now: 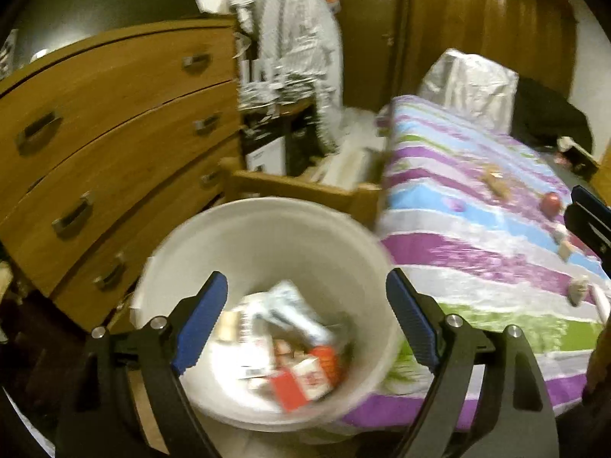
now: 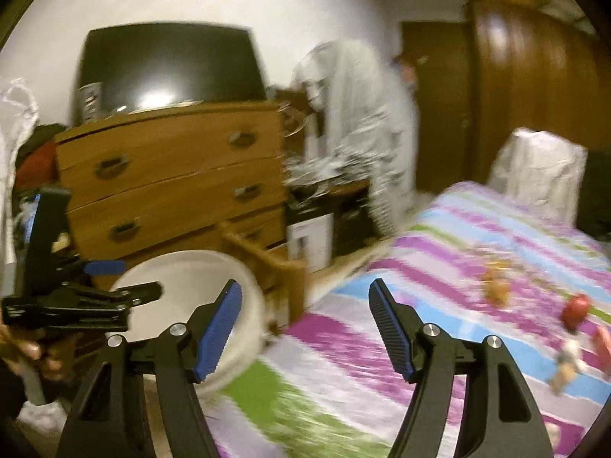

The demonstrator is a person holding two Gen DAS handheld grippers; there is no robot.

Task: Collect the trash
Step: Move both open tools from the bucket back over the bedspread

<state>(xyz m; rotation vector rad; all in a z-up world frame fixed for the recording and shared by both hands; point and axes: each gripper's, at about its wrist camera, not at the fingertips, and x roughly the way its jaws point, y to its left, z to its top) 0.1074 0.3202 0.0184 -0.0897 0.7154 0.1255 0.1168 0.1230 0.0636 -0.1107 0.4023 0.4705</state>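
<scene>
Both tongs (image 1: 307, 322) (image 2: 305, 328) released, empty; white bin (image 1: 267, 229) holds blurred cartons, wrappers (image 1: 290, 347).

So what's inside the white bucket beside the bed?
The white bucket holds a blurred heap of trash: a red-and-white carton, a pale crumpled wrapper and other paper packaging. Anything beneath that heap, and the bucket's floor, is covered.
</scene>
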